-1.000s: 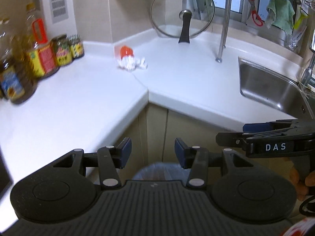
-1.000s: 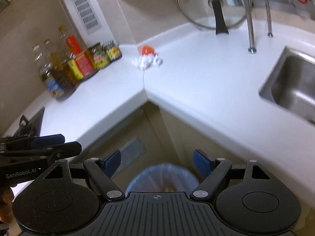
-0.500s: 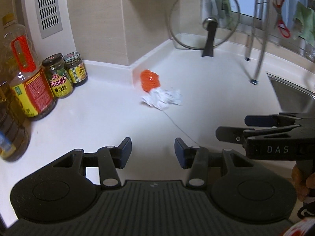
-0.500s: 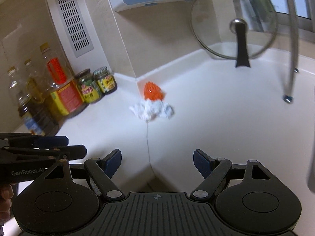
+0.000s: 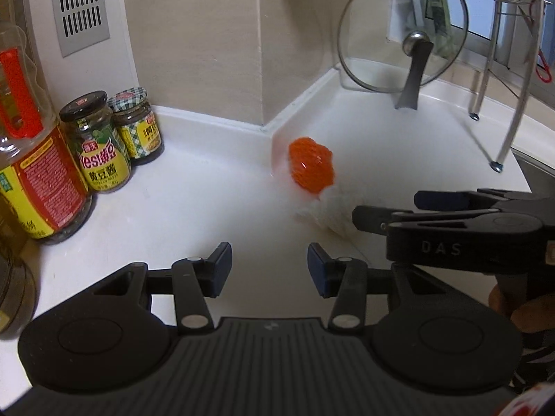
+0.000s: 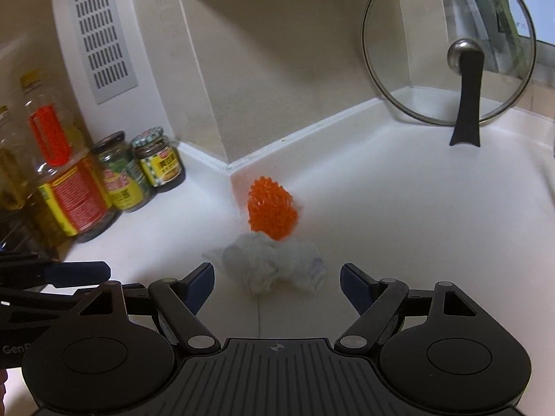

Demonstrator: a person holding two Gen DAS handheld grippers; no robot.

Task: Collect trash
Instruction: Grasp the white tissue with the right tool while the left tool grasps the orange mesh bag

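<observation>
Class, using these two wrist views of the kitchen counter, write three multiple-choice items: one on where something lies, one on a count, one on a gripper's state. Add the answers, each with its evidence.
1. Where does the orange mesh ball lie?
A. In the sink
B. On the white counter by the wall corner, touching the crumpled white paper
C. On top of a jar

2. How many small lidded jars stand beside the oil bottles?
A. Two
B. Four
C. None

3. What is the state of the right gripper?
A. Shut on the paper
B. Shut on the glass lid
C. Open, holding nothing

Answers:
1 B, the ball sits on the counter at the corner, against the paper.
2 A, two jars stand side by side left of the corner.
3 C, its fingers stand wide apart, just short of the paper.
</observation>
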